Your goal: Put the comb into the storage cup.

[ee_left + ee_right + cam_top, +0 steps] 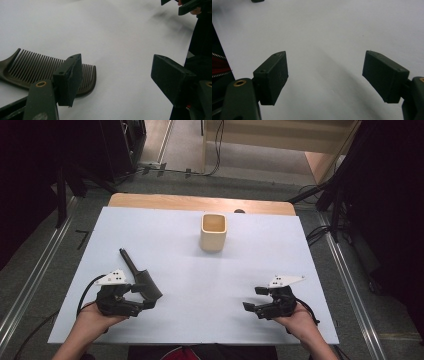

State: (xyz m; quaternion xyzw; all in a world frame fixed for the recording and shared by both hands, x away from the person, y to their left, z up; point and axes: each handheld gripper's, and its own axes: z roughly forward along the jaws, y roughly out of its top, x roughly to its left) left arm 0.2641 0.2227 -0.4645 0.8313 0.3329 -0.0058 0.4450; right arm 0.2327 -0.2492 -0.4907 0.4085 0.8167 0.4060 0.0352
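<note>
A dark comb (141, 275) lies on the white table (200, 270) at the front left, handle pointing away to the far left. My left gripper (144, 296) rests just in front of the comb's toothed end, open, nothing between its jaws. In the left gripper view the comb (30, 68) lies partly behind the left jaw, and the left gripper (117, 77) stands wide. A cream square cup (213, 233) stands upright at the middle back. My right gripper (255, 298) sits at the front right, open and empty; the right gripper (324, 75) has bare table between its jaws.
The table's wooden far edge (200, 202) shows behind the white sheet. Grey floor with metal rails (30, 280) runs along both sides, with dark stands and cables at the back. The person's red clothing (180, 354) shows at the near edge.
</note>
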